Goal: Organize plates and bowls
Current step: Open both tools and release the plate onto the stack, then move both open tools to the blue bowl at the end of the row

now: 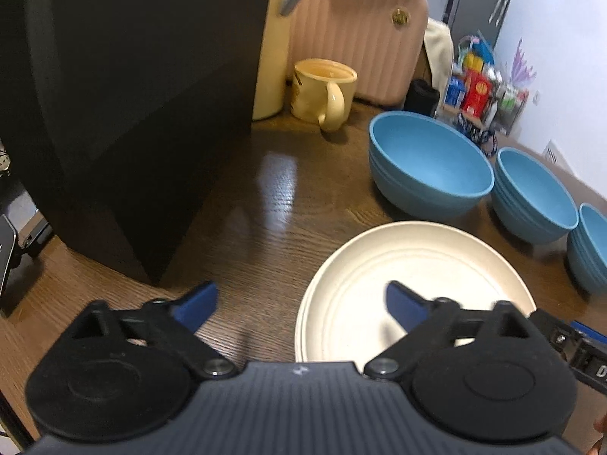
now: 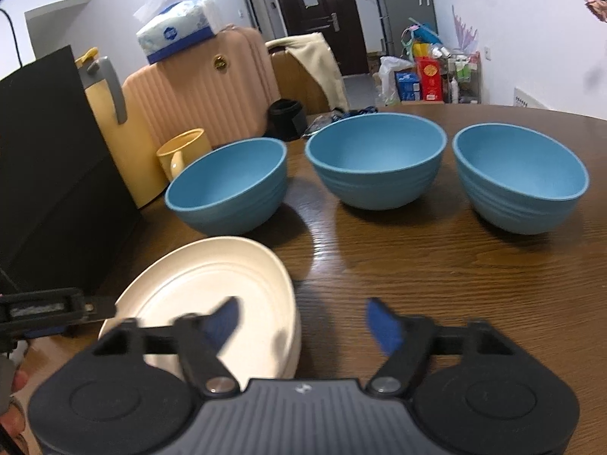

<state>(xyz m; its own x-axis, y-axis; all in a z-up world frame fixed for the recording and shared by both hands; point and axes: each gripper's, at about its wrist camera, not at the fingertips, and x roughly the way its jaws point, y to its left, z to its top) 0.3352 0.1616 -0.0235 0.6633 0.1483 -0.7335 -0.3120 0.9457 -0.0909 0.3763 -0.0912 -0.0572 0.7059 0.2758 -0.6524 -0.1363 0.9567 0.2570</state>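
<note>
A stack of cream plates (image 1: 413,276) lies on the wooden table (image 1: 250,204); it also shows in the right wrist view (image 2: 212,284). Three blue bowls stand in a row behind it: left (image 2: 231,185), middle (image 2: 375,159), right (image 2: 519,178). In the left wrist view they are the near bowl (image 1: 428,163), the second bowl (image 1: 531,193) and the third bowl (image 1: 592,250) at the right edge. My left gripper (image 1: 301,303) is open and empty, its right finger over the plates' left part. My right gripper (image 2: 303,322) is open and empty, its left finger over the plates' right edge.
A black box (image 1: 125,113) stands left of the plates. A yellow mug (image 1: 322,91) and a pink suitcase (image 1: 356,38) with a tissue box (image 2: 174,34) on top are at the back. The table edge curves at the far right (image 2: 531,110).
</note>
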